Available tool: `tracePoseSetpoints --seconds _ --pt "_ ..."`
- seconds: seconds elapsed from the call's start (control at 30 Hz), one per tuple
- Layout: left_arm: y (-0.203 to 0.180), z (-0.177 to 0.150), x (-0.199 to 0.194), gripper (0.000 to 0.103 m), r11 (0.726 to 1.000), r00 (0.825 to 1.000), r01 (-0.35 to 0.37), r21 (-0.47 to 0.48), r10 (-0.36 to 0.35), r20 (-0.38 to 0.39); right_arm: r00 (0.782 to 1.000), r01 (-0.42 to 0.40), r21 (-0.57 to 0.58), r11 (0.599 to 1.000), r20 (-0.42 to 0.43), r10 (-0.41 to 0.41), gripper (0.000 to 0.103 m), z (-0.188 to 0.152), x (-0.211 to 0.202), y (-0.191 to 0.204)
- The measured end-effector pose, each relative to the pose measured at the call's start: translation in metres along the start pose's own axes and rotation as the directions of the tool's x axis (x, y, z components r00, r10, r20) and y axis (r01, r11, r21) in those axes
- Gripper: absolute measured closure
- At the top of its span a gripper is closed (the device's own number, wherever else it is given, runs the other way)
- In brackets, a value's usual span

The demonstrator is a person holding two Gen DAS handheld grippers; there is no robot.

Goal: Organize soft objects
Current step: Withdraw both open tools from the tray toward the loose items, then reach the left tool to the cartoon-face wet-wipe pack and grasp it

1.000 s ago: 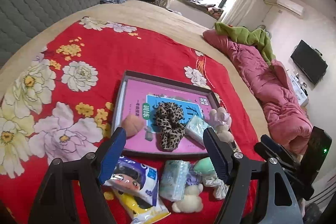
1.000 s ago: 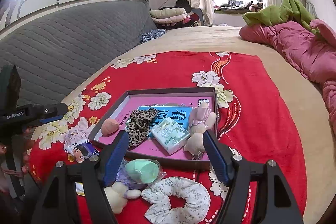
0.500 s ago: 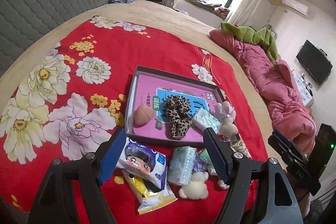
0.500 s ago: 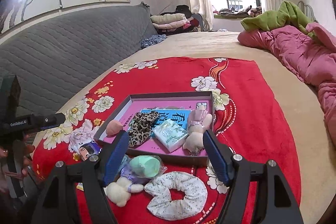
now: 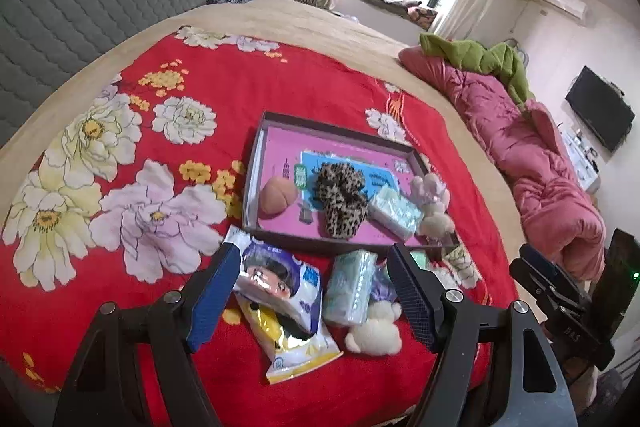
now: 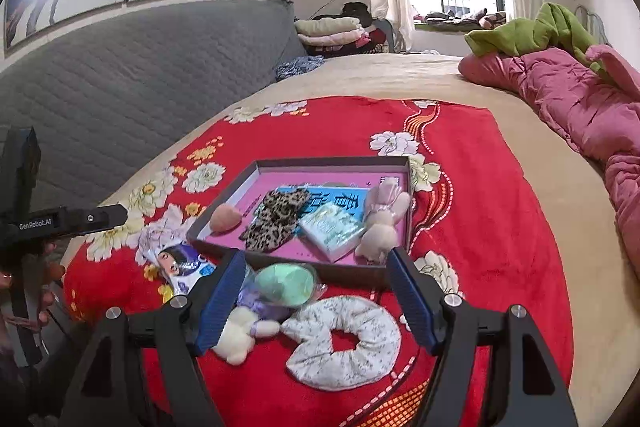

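A shallow pink-lined box (image 5: 256, 163) (image 6: 332, 161) lies on the red floral blanket. In it are a peach sponge (image 5: 278, 195) (image 6: 225, 218), a leopard scrunchie (image 5: 342, 197) (image 6: 276, 217), a tissue pack (image 5: 394, 213) (image 6: 332, 227) and a pink plush bunny (image 5: 434, 205) (image 6: 382, 221). In front of the box lie a cartoon-print packet (image 5: 280, 277) (image 6: 182, 263), a second tissue pack (image 5: 350, 287), a cream plush toy (image 5: 374, 333) (image 6: 240, 331), a mint sponge (image 6: 286, 285) and a white floral scrunchie (image 6: 344, 341). My left gripper (image 5: 314, 297) hovers open over the packets. My right gripper (image 6: 316, 301) hovers open over the mint sponge.
A grey quilted headboard (image 6: 120, 67) runs along the left. A pink quilt (image 5: 540, 163) (image 6: 580, 107) and a green garment (image 6: 536, 31) lie on the right side of the bed. Folded clothes (image 6: 332, 31) are stacked by the window. A television (image 5: 600, 115) hangs on the far wall.
Both grippers have drawn back from the box, so it looks smaller and more of the loose items in front show. Both stay open; no object has moved.
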State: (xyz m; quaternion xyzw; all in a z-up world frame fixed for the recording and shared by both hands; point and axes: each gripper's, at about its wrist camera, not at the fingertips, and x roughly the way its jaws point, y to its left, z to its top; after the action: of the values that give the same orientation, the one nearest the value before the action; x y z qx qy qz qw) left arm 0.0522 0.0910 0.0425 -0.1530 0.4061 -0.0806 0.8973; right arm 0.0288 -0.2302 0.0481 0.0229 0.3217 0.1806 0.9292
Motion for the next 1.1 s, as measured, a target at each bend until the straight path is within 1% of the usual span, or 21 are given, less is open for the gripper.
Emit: tracePoseSetpoints --seconds 0.2,0.4,0.67,0.8,0.93,1.1 --pt "0.000 -0.013 0.003 0.026 1.000 0.999 0.006 -0.014 -0.007 -0.032 1.000 -0.013 -0.053 0.999 -0.029 0.012 0.030 -0.011 0.003 0.018" --pt "-0.002 -0.029 0.010 0.026 1.000 0.997 0.006 0.014 -0.005 -0.083 0.997 -0.041 -0.052 0.998 -0.068 0.037 0.030 -0.019 0.011 0.030" --pt "0.007 -0.041 0.023 0.026 1.000 0.993 0.002 0.004 -0.002 -0.121 0.993 -0.071 -0.068 0.995 -0.095 0.064 0.030 -0.029 0.019 0.043" --pt "0.018 -0.043 0.030 0.026 1.000 0.993 0.002 -0.018 -0.005 -0.115 0.992 -0.076 -0.075 0.994 -0.107 0.068 0.030 -0.033 0.023 0.045" --pt "0.029 -0.046 0.046 0.026 0.999 0.992 0.010 -0.037 -0.015 -0.127 0.990 -0.079 -0.050 0.996 -0.124 0.072 0.030 -0.037 0.030 0.040" --pt "0.045 -0.044 0.069 0.026 0.989 0.987 0.059 -0.139 -0.078 -0.141 0.987 -0.072 -0.012 0.997 -0.145 0.070 0.030 -0.041 0.039 0.034"
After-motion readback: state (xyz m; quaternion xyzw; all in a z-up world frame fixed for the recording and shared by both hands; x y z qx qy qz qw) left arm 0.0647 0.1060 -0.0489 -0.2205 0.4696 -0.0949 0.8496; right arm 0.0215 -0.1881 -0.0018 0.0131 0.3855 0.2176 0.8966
